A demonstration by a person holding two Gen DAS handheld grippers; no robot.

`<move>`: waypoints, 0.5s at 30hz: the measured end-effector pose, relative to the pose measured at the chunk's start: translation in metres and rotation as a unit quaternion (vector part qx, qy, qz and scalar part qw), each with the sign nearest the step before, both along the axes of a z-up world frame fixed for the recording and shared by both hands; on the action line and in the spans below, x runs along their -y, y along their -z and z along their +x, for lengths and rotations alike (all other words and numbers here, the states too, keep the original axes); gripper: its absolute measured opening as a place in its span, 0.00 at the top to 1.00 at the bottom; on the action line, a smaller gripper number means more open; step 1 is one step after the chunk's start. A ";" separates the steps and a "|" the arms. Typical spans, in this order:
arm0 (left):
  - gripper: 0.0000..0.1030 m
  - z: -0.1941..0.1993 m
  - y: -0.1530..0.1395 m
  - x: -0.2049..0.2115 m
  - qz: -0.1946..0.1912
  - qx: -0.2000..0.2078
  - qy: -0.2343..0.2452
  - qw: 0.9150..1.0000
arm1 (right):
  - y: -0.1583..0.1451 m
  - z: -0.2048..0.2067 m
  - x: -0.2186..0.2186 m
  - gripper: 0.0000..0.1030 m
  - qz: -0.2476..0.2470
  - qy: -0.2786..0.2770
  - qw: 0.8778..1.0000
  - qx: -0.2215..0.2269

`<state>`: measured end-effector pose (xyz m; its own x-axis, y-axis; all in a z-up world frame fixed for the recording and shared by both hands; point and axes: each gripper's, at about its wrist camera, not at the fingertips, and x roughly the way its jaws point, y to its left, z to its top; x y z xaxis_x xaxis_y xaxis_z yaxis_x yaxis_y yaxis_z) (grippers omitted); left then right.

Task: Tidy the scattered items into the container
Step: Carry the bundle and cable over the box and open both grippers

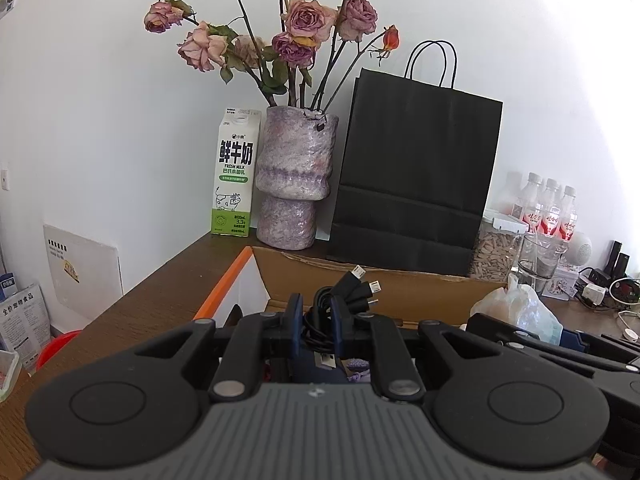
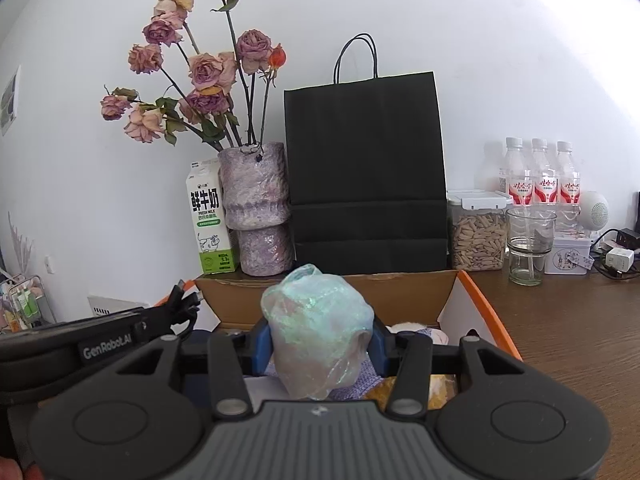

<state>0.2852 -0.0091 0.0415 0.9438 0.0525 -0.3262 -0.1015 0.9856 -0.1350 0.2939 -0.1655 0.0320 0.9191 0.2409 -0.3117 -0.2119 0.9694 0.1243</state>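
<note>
Left tool [image 1: 316, 320]: blue-padded fingers are clamped on a bundle of black cable [image 1: 320, 312], glossy and coiled. Its long axis runs forward and up from the tool, the metal-tipped plugs fanned out beyond the fingertips, pointing up and to the right.

Right tool [image 2: 320, 344]: fingers held partly apart, gripping a crumpled bag [image 2: 316, 328] of thin translucent film with a greenish sheen, bulbous, knotted at the top. The bag stands roughly upright between the pads.

Just ahead of and below both tools an open cardboard box [image 2: 400, 292] is seen, brown corrugated walls, orange-edged white flaps. Both held things are above its near side. It rests on a dark wood-grain bench [image 2: 560, 320].

Beyond the box: a matte black paper bag [image 2: 366, 168], a rough mottled purple vase [image 2: 256, 208] of dried roses, a milk carton [image 2: 208, 224].

Soft knitted and yellow items inside the box are shown only in the right wrist view. The cable's USB end under the fingers is shown only in the left.
</note>
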 end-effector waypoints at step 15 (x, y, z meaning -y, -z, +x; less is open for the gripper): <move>0.00 -0.026 -0.014 -0.002 0.024 0.076 -0.077 0.994 | -0.002 -0.014 -0.004 0.00 -0.046 0.015 0.999 0.022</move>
